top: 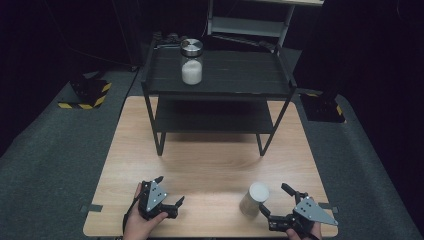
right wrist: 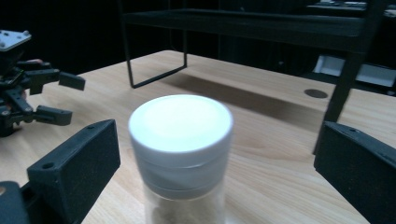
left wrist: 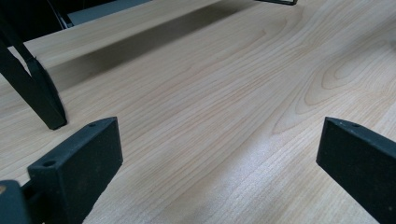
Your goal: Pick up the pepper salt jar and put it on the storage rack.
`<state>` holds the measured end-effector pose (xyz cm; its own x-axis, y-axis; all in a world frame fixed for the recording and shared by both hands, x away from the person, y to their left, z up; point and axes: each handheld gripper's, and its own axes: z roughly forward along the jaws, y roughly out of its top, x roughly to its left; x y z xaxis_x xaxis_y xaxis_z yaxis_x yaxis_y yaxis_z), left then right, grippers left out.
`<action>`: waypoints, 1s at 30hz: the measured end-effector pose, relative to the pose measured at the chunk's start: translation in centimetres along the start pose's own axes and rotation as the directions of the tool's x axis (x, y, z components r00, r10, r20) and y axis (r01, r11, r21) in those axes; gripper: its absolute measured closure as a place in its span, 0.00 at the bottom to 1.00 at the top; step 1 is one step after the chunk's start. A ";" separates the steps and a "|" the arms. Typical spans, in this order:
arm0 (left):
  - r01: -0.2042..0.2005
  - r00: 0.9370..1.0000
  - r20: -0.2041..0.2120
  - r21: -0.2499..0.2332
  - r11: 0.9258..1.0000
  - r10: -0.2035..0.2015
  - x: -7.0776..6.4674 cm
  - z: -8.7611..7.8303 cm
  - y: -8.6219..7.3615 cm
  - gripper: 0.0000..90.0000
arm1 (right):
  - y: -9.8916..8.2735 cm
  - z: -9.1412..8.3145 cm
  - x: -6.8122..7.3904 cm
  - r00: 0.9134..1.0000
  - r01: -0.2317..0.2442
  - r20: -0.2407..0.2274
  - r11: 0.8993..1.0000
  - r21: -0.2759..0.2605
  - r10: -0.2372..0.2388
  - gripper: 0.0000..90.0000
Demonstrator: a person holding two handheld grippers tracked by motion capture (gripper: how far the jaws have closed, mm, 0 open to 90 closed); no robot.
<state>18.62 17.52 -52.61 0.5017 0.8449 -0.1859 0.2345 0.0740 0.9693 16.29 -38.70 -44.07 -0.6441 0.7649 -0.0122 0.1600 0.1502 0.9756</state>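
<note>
A jar with a white lid (top: 255, 198) and brownish contents stands upright on the wooden table (top: 210, 160), near the front right. My right gripper (top: 274, 199) is open just to the jar's right, its jaws pointing at it. In the right gripper view the jar (right wrist: 181, 140) stands between the wide-open jaws without touching them. My left gripper (top: 170, 190) is open at the front left over bare wood, with nothing between its fingers (left wrist: 79, 163). A second jar (top: 191, 62), with a silver lid and white contents, stands on the top shelf of the black rack (top: 240, 87).
The two-tier black rack takes up the far half of the table; one of its legs (left wrist: 37, 88) is close to my left gripper. Grey carpet surrounds the table. The other hand's gripper (right wrist: 32, 98) appears at the left in the right gripper view.
</note>
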 end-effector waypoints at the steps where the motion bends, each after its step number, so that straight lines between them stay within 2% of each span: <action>1: 0.000 1.000 0.000 0.001 1.000 0.000 0.0 0.0 0.0 0.01 | 0.0 0.1 0.1 1.000 0.004 -0.004 1.000 0.004 -0.004 0.00; 9: 0.001 1.000 -0.013 0.003 1.000 -0.001 -0.2 0.1 0.0 0.01 | -0.2 1.2 0.5 1.000 -0.007 -0.029 1.000 0.016 0.007 0.00; 14: -0.015 1.000 -0.013 0.003 1.000 0.015 -0.2 0.0 0.0 0.01 | -0.4 1.9 0.5 1.000 -0.010 -0.029 0.999 0.032 0.011 0.02; 23: -0.013 1.000 -0.017 0.005 1.000 0.013 -0.3 0.0 0.0 0.01 | -1.0 2.6 0.5 0.999 -0.016 -0.051 1.000 0.026 0.017 0.21; 30: -0.018 1.000 -0.021 0.007 1.000 0.018 -0.4 0.0 0.0 0.01 | -1.2 2.5 0.3 0.998 -0.036 -0.049 0.999 0.026 0.038 0.30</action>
<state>18.45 17.19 -52.51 0.4878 0.8572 -0.1652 0.2317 0.0553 0.9712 17.82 -37.09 -45.83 -0.6733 0.7386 0.0351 0.2025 0.1384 0.9695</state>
